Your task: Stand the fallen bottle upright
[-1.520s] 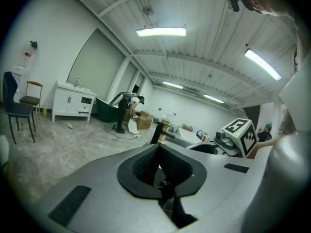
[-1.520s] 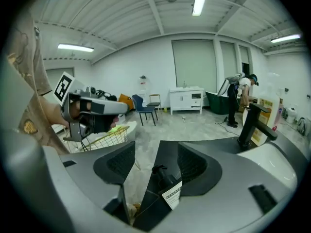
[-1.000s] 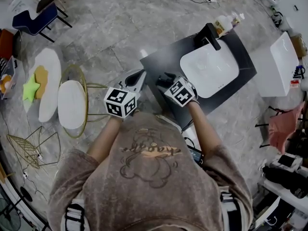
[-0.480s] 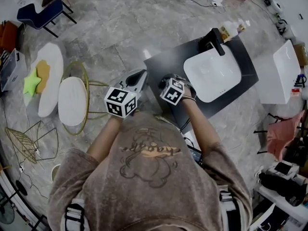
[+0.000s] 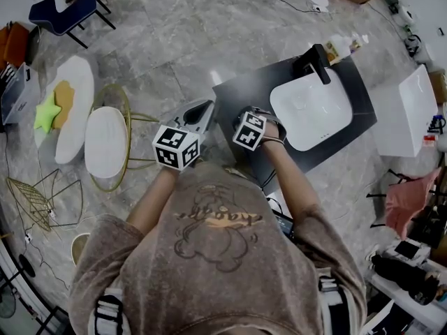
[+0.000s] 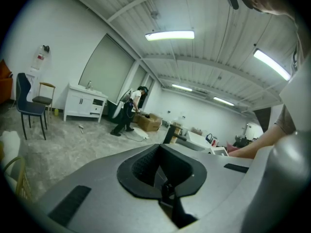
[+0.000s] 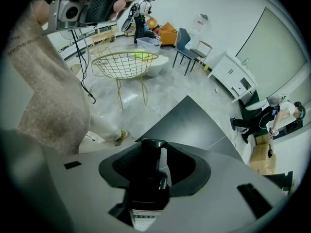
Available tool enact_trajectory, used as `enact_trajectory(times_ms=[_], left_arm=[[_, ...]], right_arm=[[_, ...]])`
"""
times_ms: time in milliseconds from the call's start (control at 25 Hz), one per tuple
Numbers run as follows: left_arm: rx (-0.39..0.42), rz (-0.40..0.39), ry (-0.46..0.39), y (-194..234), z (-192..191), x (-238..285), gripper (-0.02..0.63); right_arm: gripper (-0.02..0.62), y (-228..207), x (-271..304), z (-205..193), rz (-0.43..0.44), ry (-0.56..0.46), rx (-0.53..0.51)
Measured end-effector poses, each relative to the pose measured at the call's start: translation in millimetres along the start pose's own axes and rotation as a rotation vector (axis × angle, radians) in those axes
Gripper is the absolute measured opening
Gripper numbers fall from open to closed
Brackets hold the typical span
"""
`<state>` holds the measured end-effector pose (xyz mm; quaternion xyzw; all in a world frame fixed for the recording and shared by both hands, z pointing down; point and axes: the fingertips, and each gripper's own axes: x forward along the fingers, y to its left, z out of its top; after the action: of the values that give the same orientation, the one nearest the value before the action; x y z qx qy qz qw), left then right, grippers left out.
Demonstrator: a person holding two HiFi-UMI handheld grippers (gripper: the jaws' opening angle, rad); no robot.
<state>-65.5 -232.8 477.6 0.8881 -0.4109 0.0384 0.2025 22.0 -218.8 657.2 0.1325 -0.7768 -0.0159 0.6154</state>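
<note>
A dark bottle [image 7: 150, 188] with a black cap and a pale label lies between the jaws of my right gripper [image 7: 154, 164], over the dark countertop [image 7: 189, 123]. Those jaws are closing around it, with a little gap still beside its neck. In the head view my right gripper [image 5: 244, 117] points steeply down at the near left part of the counter [image 5: 244, 86] and hides the bottle. To its left my left gripper [image 5: 198, 114] hovers at the counter's left edge. It points roughly level, and nothing sits in its hollow [image 6: 163, 166].
A white basin [image 5: 311, 114] with a black tap [image 5: 318, 61] fills the counter's right half, with pale bottles [image 5: 342, 46] behind it. A gold wire side table [image 5: 105, 142] stands to the left and a white cabinet [image 5: 405, 110] to the right. Grey stone floor lies all around.
My right gripper has tipped downward and sunk toward the counter, shifting slightly left. My left gripper has stayed where it was.
</note>
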Motion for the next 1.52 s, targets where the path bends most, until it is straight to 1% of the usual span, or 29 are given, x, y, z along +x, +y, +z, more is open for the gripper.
enact_trajectory(times_ms=[360,560,760,1120,1520], left_arm=[[-0.004,0.013,0.0,0,-3,-2,0.018],[-0.003,0.011,-0.002,-2,-3,-2,0.018],[0.001,0.006,-0.001,-4,-4,-1,0.018],[0.018,-0.029,0.01,-17,-3,5,0.018],[0.048,-0.094,0.041,-38,-7,16,0.018]], right_arm=[[0.153,1,0,-2,-0.02,0.008,-0.02],[0.152,3,-4,-2,-0.032,-0.02,-0.031],[0.152,1,-14,-1,-0.051,-0.071,0.0],[0.152,-6,-41,-11,-0.112,-0.135,0.095],[0.152,-20,-74,-31,-0.221,-0.246,0.3]])
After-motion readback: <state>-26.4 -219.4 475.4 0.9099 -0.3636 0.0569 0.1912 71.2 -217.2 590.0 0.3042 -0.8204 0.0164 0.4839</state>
